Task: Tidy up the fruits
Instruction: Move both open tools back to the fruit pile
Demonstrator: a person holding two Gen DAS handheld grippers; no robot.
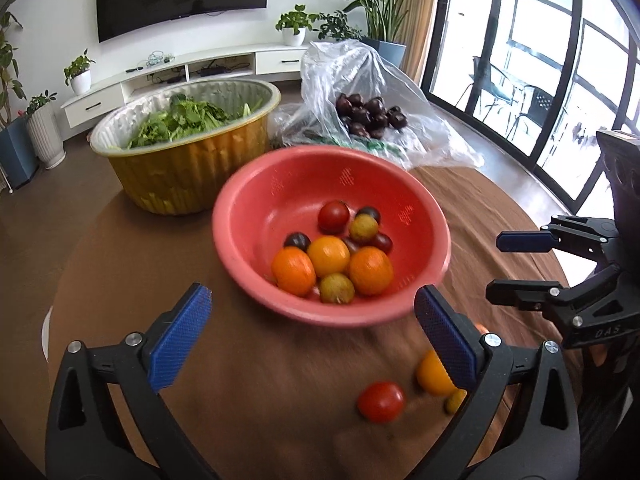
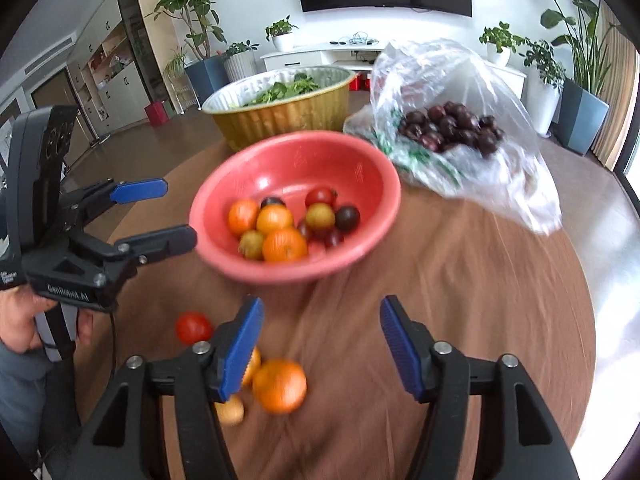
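Plainly, both grippers are empty: the left gripper (image 1: 312,332) has its fingers (image 1: 180,336) spread wide, with only bare table between them, and the right gripper (image 2: 322,350) has its fingers (image 2: 240,352) parted less far, also gripping nothing. Neither pair touches a fruit. Just below and beside the right gripper's left finger lie the loose fruits on the brown table (image 2: 460,280): an orange (image 2: 280,385), a second orange fruit half hidden behind that finger, a small pale one (image 2: 230,411) lower down, and a red tomato (image 2: 194,328) a little apart toward the left gripper. They lie within easy reach of either hand, probably as the next pieces to collect. Beyond the fingers stands the pink bowl (image 1: 248,240), a colander by its perforated patches, already holding oranges, tomatoes and small dark and yellowish fruits; it looks like the gathering place, set centrally so both hands can drop into it. Farther back, a clear bag (image 1: 360,80) lies open on its side with dark plums (image 1: 370,114) inside, likely still to be sorted. A gold tub (image 1: 188,168) of greens stands beside it, apparently no part of the job.
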